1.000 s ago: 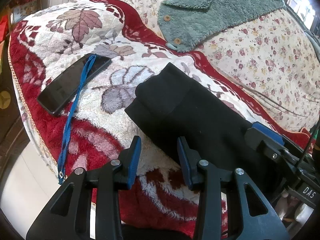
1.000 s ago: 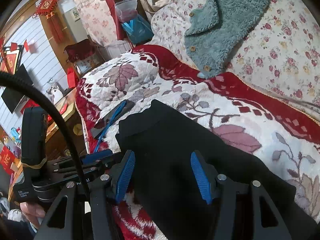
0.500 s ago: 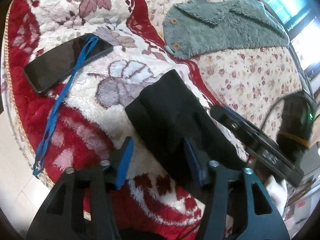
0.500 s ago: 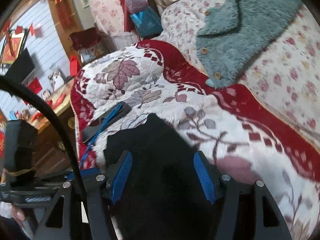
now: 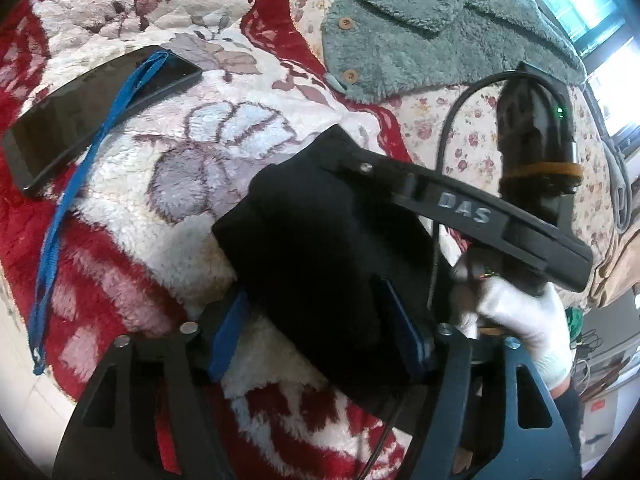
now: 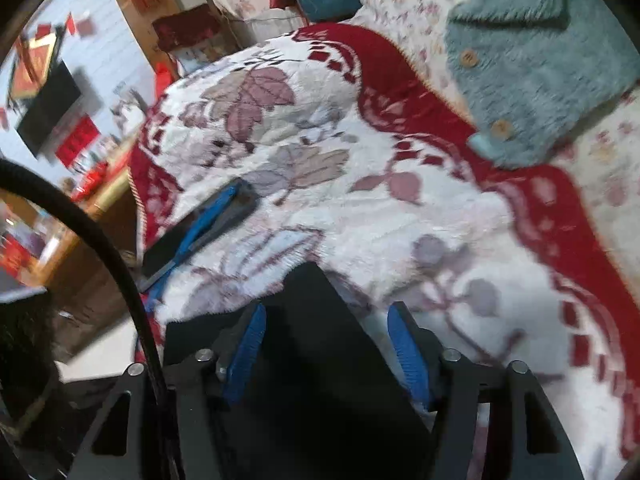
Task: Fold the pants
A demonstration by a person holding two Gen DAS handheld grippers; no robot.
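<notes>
Black pants [image 5: 320, 256], folded into a thick bundle, lie on the red-and-white floral blanket [image 5: 192, 152] covering the bed. Left gripper [image 5: 316, 336] — blue-padded fingers [image 5: 224, 336] spread wide, straddling the near end of the bundle, one pad on each side; a firm pinch cannot be told. Right gripper [image 6: 332, 348] likewise straddles the cloth, fingers [image 6: 408, 352] apart (view blurred). A white-gloved hand [image 5: 520, 320] holds the right tool. Beside the pants: a dark phone [image 5: 92, 108] with a blue strap [image 5: 68, 196] across it. Farther back, a teal fleece garment [image 5: 432, 36].
</notes>
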